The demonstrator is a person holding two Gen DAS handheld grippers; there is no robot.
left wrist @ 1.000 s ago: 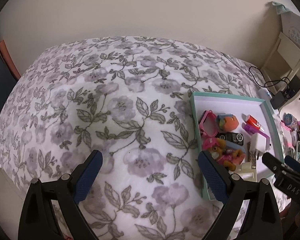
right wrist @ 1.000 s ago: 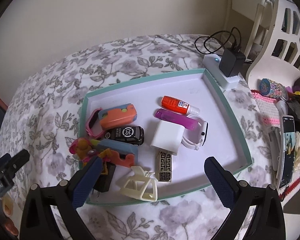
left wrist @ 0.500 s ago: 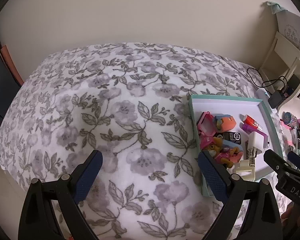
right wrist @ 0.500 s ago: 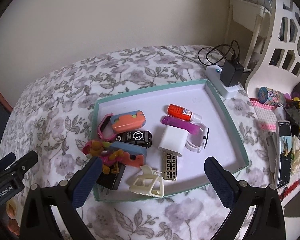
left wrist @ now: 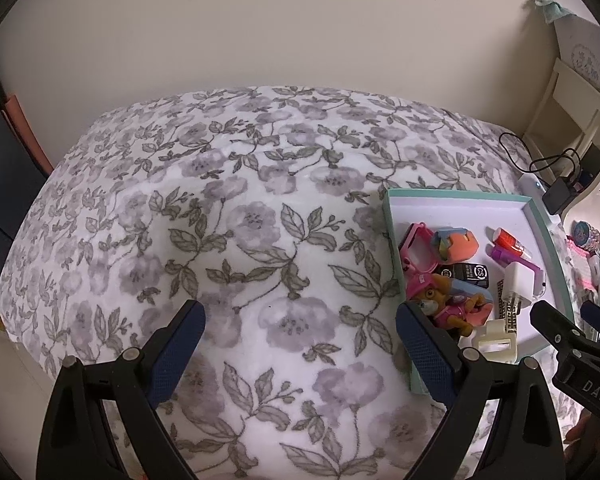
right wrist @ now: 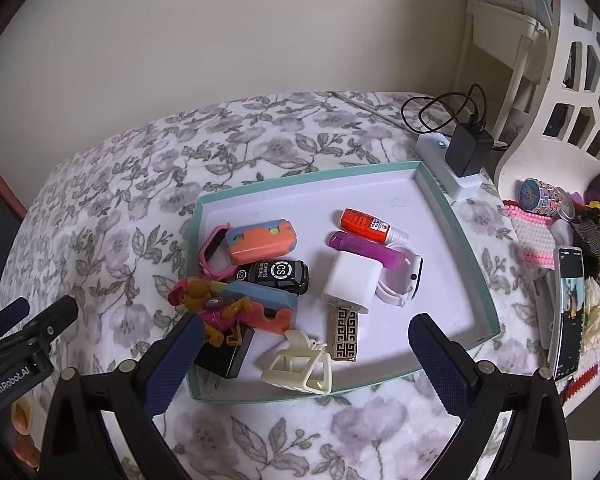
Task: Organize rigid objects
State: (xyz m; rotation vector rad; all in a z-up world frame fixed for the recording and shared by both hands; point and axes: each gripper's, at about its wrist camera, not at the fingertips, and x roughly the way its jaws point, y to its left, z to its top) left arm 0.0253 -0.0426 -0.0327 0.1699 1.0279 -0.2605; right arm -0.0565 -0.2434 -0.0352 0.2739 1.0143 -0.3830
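Hovering my right gripper point(right wrist: 300, 350), jaws spread and empty, above the teal tray point(right wrist: 456, 216); I should descend squarely astride the cream hair claw point(right wrist: 298, 366).

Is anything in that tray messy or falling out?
Yes. The things are heaped in the tray's near left corner, not laid out. The toy dog sprawls over the rim there, and a black block leans on the tray wall beneath it. Nothing looks broken or spilled.
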